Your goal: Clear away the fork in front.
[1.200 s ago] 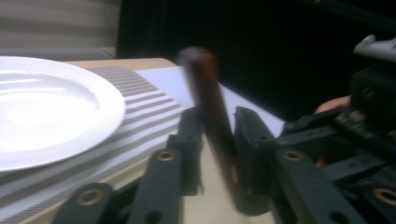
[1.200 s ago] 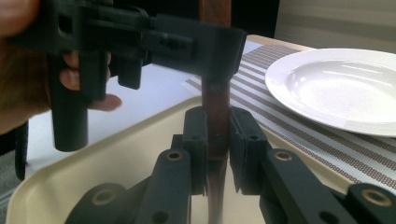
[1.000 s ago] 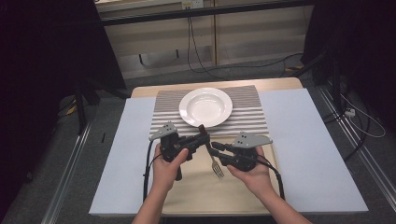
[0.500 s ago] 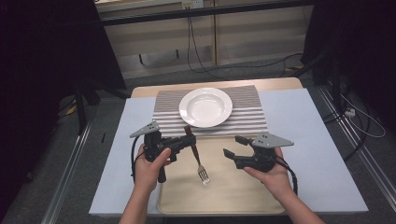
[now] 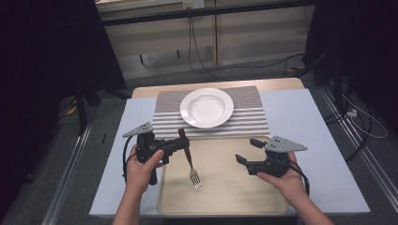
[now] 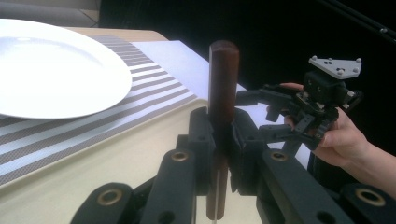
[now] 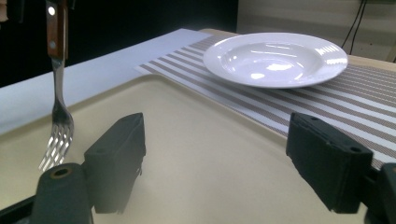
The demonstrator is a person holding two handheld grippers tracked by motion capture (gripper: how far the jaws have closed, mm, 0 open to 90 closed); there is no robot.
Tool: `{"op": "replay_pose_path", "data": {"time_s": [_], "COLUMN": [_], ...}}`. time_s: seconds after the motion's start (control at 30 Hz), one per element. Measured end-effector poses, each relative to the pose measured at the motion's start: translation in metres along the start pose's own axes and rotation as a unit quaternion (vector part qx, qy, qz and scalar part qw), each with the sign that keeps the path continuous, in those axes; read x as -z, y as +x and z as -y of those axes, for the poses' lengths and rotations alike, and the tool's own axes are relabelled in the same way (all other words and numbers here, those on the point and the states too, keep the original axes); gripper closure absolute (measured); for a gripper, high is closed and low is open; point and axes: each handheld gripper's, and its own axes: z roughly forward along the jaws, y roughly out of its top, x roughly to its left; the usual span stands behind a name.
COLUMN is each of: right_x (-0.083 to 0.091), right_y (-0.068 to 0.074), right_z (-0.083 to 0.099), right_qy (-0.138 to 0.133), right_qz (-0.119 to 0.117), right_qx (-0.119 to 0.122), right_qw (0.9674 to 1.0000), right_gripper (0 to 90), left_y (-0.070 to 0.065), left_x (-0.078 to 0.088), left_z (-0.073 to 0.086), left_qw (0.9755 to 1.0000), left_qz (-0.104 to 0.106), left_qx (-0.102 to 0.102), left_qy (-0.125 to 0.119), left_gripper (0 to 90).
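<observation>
One fork [image 5: 189, 161], one white plate [image 5: 206, 107], one striped mat [image 5: 248, 119] and one beige tray [image 5: 225, 187] sit on the table [image 5: 305, 117]. The left claw [image 5: 180, 143] pinches the fork's wooden handle, tines hanging over the tray at the plate's 7 o'clock. The right claw [image 5: 248, 151] — beside the fork earlier — is now well apart at 3 o'clock, its jaws just opened wide and empty; no writing is readable.

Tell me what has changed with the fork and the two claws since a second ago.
The right claw has let go of the fork; its jaws have just been opening, nothing between them, and it drew off to the right. The left claw, shut on the wooden handle, carried the fork leftward, tines hanging over the tray. The plate and striped mat stayed put.
</observation>
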Motion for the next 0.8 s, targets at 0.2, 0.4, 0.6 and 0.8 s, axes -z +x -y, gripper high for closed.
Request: {"op": "replay_pose_path", "data": {"time_s": [0.2, 0.4, 0.6, 0.8], "right_x": [0.010, 0.017, 0.019, 0.020], "right_y": [-0.005, -0.009, -0.012, -0.013], "right_z": [0.003, 0.008, 0.013, 0.015], "right_qy": [0.001, -0.002, -0.003, -0.002], "right_qz": [0.010, 0.017, 0.018, 0.016], "right_qx": [0.003, 0.002, -0.002, 0.004], "right_qw": [0.9999, 0.9999, 0.9998, 0.9999], "right_gripper": [17.6, 16.8, 16.0, 15.8], "left_y": [0.007, 0.013, 0.017, 0.025], "left_x": [0.011, 0.024, 0.024, 0.016], "left_z": [0.006, 0.008, 0.013, 0.018], "left_qw": [0.9999, 0.9995, 0.9983, 0.9987], "left_qz": [-0.007, -0.012, -0.011, -0.033], "left_qx": [0.008, 0.016, 0.020, 0.000], "left_qy": [0.012, 0.026, 0.053, 0.039], "left_gripper": [80.7, 80.7, 80.7, 78.9]}}
